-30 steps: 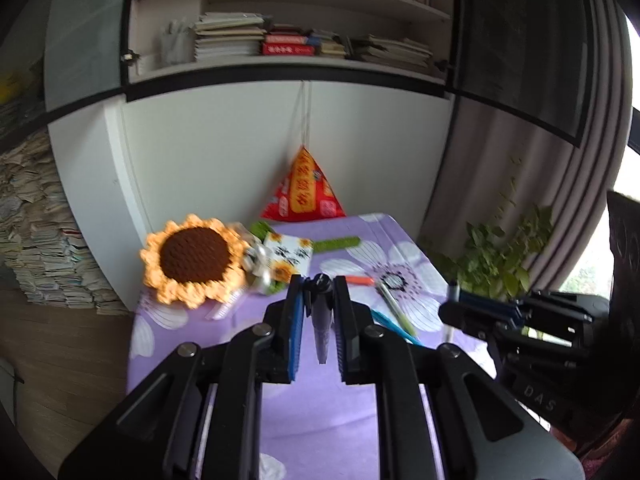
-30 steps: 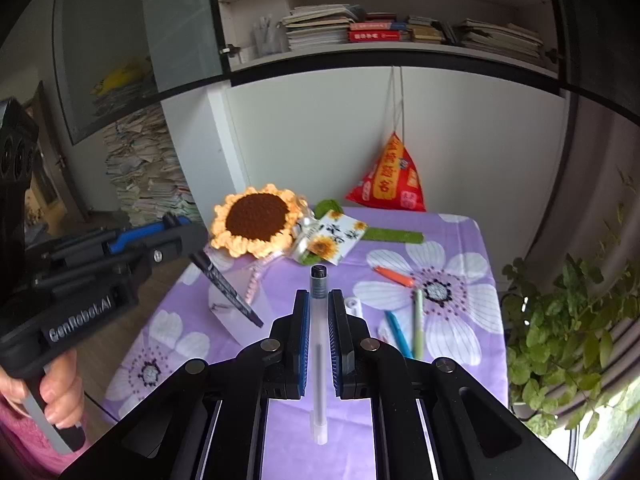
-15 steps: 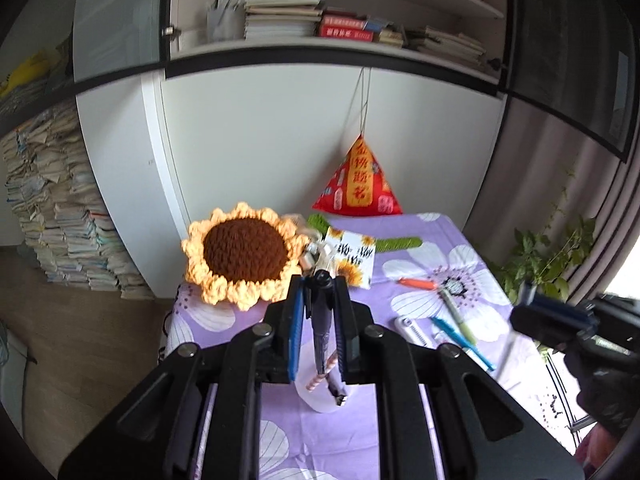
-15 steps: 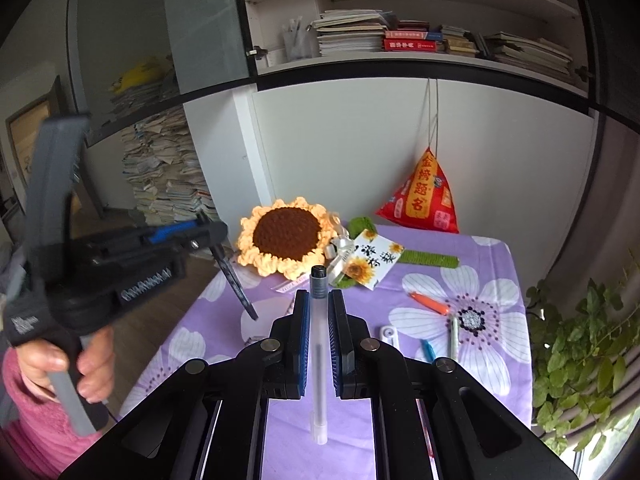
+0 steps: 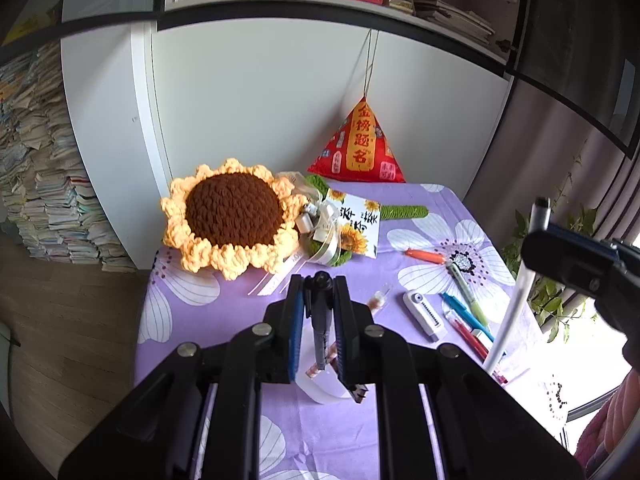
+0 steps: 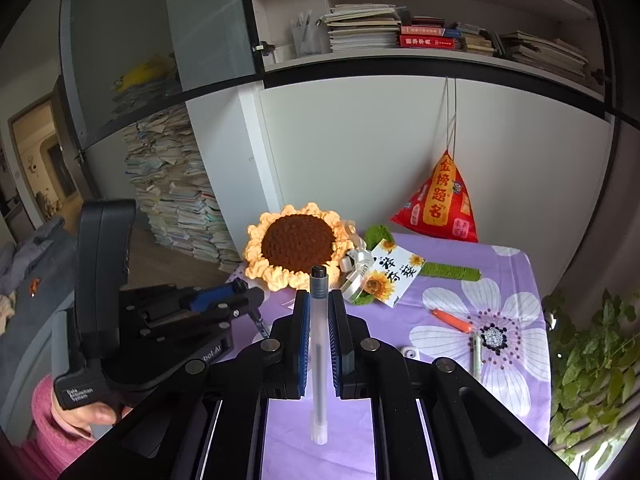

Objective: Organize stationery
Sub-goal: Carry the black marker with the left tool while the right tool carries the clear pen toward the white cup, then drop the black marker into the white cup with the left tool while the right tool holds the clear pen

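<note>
I have a dark pen clamped upright in the left gripper, its tip pointing down towards a white cup that sits just below the jaws on the purple flowered cloth; something pinkish already sticks out of that cup, though I cannot tell what. The right gripper is clenched on a frosted white pen, held along the fingers with its dark end forward.

From the left wrist view, the loose stationery lies at about three o'clock of the cup: a white correction tape, a green pen, a blue pen and a red pen close together, with an orange pen further back. A crocheted sunflower fills the eleven o'clock side, a card beside it, a red pouch hanging at twelve.

My worry is the cup. It looks light, and my own jaws hide most of its mouth, so a pen lowered off-centre could catch the rim and tip it. The dark pen also sits tilted in the pads, which may send it sideways when let go. The right gripper hangs close at three o'clock, so the two tools could knock together over the cup.
</note>
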Demonstrator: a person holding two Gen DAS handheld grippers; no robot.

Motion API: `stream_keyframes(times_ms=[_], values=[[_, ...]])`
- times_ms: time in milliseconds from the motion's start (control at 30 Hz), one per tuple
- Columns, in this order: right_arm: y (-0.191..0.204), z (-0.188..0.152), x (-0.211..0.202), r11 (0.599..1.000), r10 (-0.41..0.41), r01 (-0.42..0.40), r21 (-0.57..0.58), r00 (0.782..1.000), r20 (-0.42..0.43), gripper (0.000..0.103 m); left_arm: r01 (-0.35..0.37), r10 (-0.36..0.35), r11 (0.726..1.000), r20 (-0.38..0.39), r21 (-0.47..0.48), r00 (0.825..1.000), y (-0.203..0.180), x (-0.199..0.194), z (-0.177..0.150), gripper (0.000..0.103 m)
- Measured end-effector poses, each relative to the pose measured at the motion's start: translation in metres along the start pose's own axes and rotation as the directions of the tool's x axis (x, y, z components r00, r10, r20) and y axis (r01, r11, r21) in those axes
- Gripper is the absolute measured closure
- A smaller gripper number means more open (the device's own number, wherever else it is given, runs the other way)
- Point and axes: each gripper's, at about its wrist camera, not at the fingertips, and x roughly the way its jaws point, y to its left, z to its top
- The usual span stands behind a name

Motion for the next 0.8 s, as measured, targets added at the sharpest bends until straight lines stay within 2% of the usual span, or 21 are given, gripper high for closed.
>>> stream_keyframes(times_ms=[300, 800], values=[[0.005, 0.007, 0.015, 1.000, 0.003, -0.004, 0.015, 1.000, 0.006, 0.093, 0.031, -0.032, 0.999, -0.030, -0.021, 0.999, 0.010, 0.011, -0.008, 0.091], [0.018, 0.019, 0.028, 1.000, -0.003, 0.002, 0.013, 0.997, 0.071, 0.093, 0.043, -0.044, 0.999, -0.034, -0.017, 0.998, 0.013, 0.009, -0.014, 0.090]])
